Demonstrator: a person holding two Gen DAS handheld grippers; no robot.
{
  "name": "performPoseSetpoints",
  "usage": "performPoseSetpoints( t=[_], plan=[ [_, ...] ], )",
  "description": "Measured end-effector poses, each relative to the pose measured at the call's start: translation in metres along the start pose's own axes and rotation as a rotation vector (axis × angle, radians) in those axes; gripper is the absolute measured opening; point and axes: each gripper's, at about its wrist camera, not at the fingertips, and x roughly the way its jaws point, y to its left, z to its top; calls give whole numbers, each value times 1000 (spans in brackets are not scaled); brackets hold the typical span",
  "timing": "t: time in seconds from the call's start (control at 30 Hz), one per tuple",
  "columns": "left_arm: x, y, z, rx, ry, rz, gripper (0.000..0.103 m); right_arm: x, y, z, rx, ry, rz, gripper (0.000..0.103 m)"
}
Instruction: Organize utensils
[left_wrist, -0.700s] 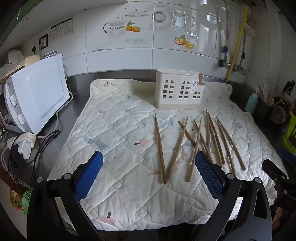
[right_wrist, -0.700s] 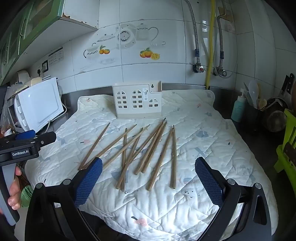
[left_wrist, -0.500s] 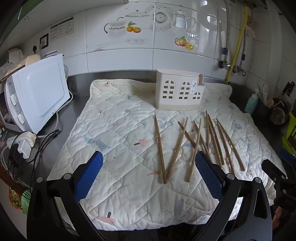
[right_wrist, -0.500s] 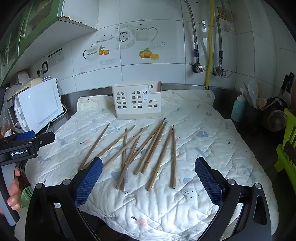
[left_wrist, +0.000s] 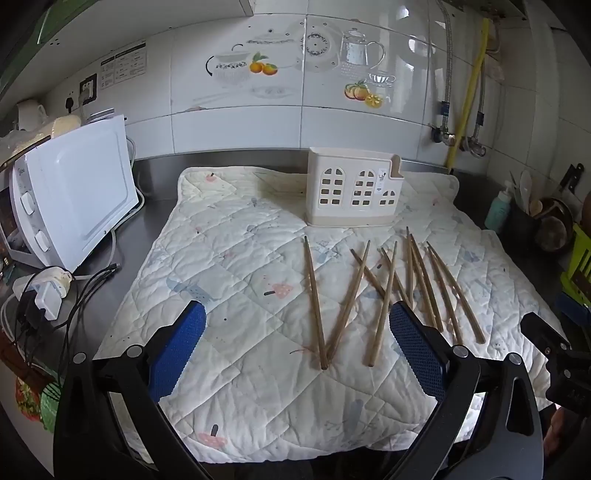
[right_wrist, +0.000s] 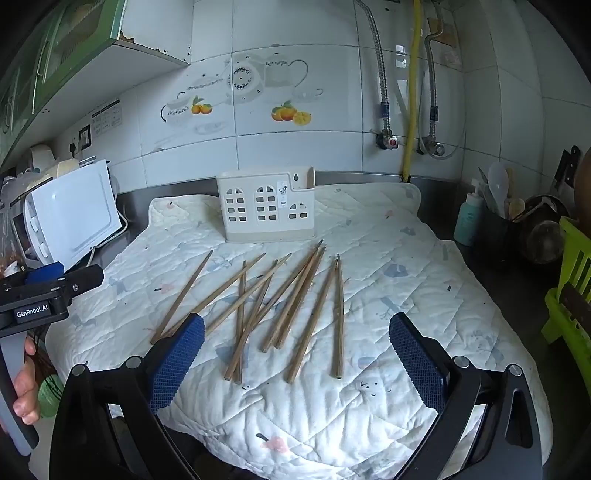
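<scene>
Tongs agape | chopsticks fanned, tips seemingly toward holder

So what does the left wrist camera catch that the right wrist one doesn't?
Only the left wrist view shows the plugs and cables on the counter beside the microwave. Only the right wrist view shows the green cabinet overhead and the hand holding the left gripper. Both show the chopsticks lying loose on the quilted mat, the empty white holder behind them, and open jaws; the right gripper holds nothing.
</scene>
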Motion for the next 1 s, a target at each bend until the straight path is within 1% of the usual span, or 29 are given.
performPoseSetpoints(
  t=[0.47, 0.67, 1.0],
  plan=[
    [0, -5, 6, -4, -28, -26, 98, 0, -3, 6, 7, -15, -12, 97],
    [-2, -4, 11, -9, -45, -21, 98, -2, -5, 9, 10, -31, -13, 97],
    [-2, -2, 11, -20, -42, -19, 98, -2, -3, 10, 8, -40, -8, 97]
  ],
)
